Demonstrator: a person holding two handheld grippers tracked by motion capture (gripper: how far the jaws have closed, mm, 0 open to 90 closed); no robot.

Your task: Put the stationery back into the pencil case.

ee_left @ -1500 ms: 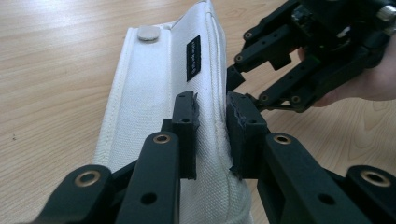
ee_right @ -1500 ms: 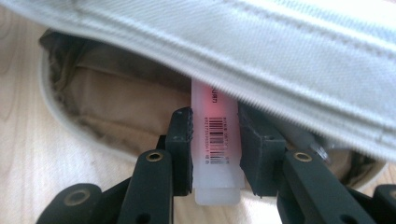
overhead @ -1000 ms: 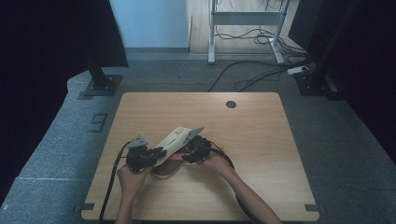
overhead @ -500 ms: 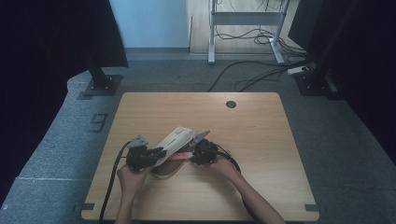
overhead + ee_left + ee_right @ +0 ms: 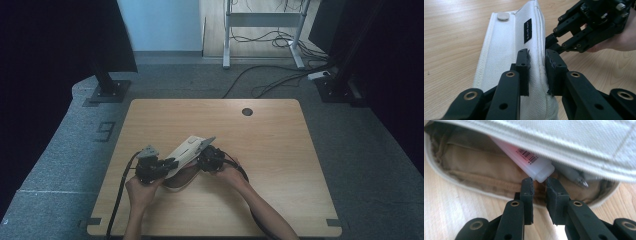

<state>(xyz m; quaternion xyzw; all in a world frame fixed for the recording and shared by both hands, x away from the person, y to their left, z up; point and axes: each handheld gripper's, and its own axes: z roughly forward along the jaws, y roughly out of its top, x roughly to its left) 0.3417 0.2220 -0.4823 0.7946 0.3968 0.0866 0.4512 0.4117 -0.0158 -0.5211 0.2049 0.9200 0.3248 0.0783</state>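
A white canvas pouch [image 5: 189, 149] lies propped open on the wooden table [image 5: 280, 145]. My left gripper [image 5: 167, 163] is shut on its upper flap [image 5: 506, 45], pinching the seam between the pads [image 5: 536, 56]. My right gripper [image 5: 204, 159] sits at the pouch mouth [image 5: 539, 182]. Its jaws have just been closing and now stand nearly together, with just tan lining showing in the slit between them. A pink-and-white tube [image 5: 529, 157] with a barcode lies inside the pouch, its cap right at those fingertips. The right gripper's body [image 5: 584, 30] is seen beyond the flap.
A clear pen-like item [image 5: 577, 179] lies inside the pouch beside the tube. A cable hole [image 5: 247, 111] marks the table's far side. Monitor stands and loose cables sit on the floor beyond the table.
The right hand has shifted very slightly beside the pouch mouth. The left hand and the pouch have stayed put.
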